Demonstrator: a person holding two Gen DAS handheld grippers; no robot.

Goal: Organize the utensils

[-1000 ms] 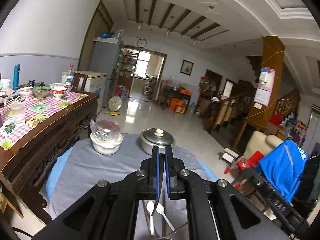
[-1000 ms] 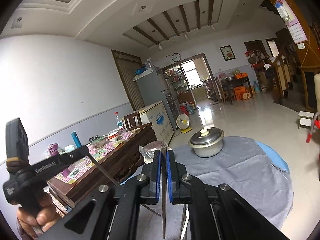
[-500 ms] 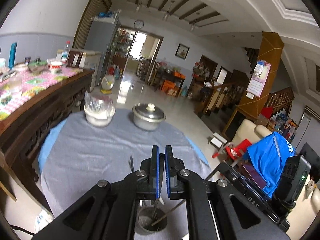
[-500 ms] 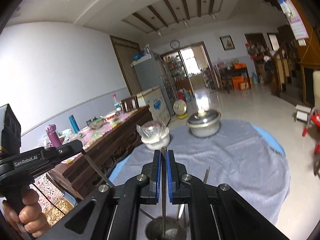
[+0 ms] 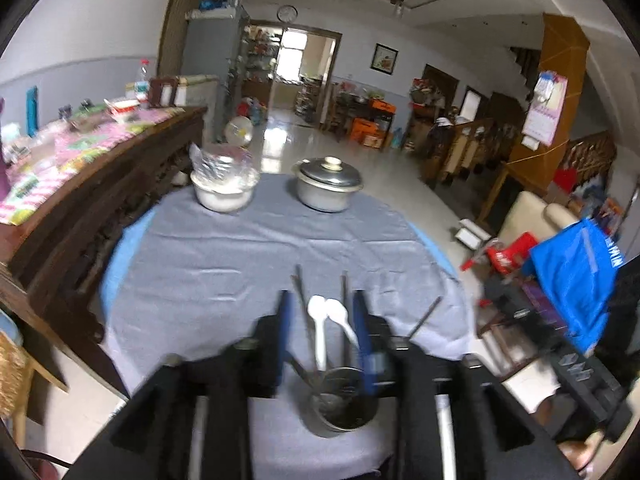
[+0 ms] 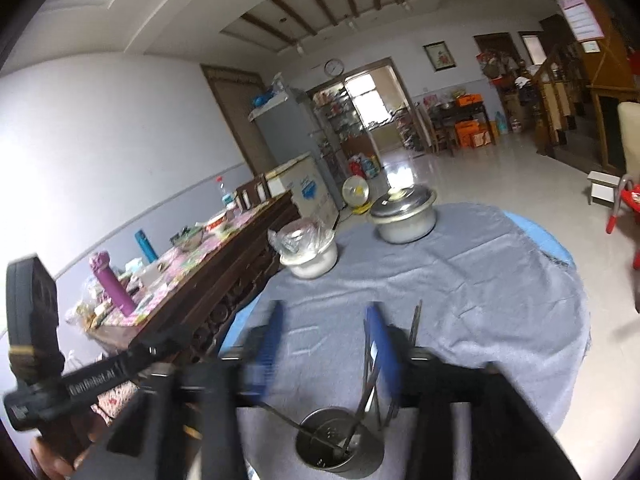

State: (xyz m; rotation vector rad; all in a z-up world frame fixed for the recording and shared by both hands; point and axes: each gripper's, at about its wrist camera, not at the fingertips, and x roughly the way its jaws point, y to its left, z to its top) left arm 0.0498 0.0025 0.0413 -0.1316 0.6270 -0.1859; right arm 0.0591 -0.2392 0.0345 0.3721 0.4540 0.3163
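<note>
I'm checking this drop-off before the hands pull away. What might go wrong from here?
1. The round metal holder is small, and the long chopsticks and white plastic spoons lean out of it, so it may tip.
2. Both grippers' jaws have just been opening right above it; the left gripper straddles the spoons and could snag them when lifting.

A round table (image 5: 120,248) carries a grey cloth (image 5: 224,272). On the cloth stand a white bowl (image 5: 224,194) covered with plastic, a lidded metal pot (image 5: 326,190), and nearer, a steel utensil holder (image 5: 344,412) with utensils.
</note>
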